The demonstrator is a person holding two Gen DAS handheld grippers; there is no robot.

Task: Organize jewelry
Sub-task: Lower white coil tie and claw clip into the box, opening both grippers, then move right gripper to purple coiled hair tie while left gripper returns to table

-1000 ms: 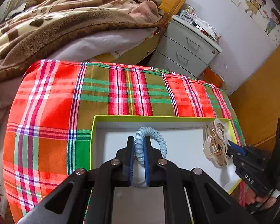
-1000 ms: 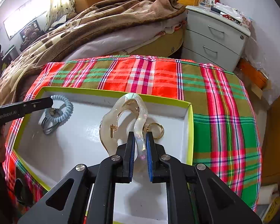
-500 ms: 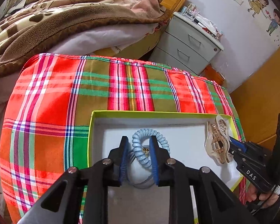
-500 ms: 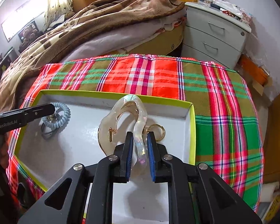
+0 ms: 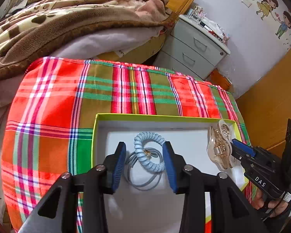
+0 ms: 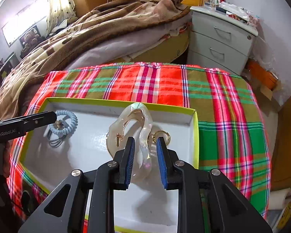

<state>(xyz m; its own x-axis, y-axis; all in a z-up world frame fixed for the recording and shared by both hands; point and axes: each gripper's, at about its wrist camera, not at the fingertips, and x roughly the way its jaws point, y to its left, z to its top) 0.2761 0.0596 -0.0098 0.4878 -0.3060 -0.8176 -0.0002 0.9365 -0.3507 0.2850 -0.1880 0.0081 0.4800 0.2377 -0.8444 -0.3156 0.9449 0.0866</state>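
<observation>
A white box with a yellow-green rim (image 5: 161, 117) (image 6: 116, 102) lies on the plaid cloth. My left gripper (image 5: 144, 164) is open over the box's left part, its jaws on either side of a light blue spiral hair tie (image 5: 148, 151) (image 6: 65, 123) that lies on grey elastic bands (image 5: 143, 174). My right gripper (image 6: 144, 160) is open over the box's right part, its jaws around a clear pearly hair claw (image 6: 134, 130) (image 5: 220, 147) that rests on the box floor. A gold ring (image 6: 162, 136) lies just right of the claw.
The box sits on a table covered with red, green and orange plaid cloth (image 5: 126, 89) (image 6: 223, 116). Behind it is a bed with a brown blanket (image 5: 67, 19) and a grey nightstand with drawers (image 6: 221, 38). Wooden furniture (image 5: 271, 106) stands at the right.
Both grippers opened. The left let go of the blue spiral hair tie and the right let go of the clear hair claw; both items now rest in the box.
</observation>
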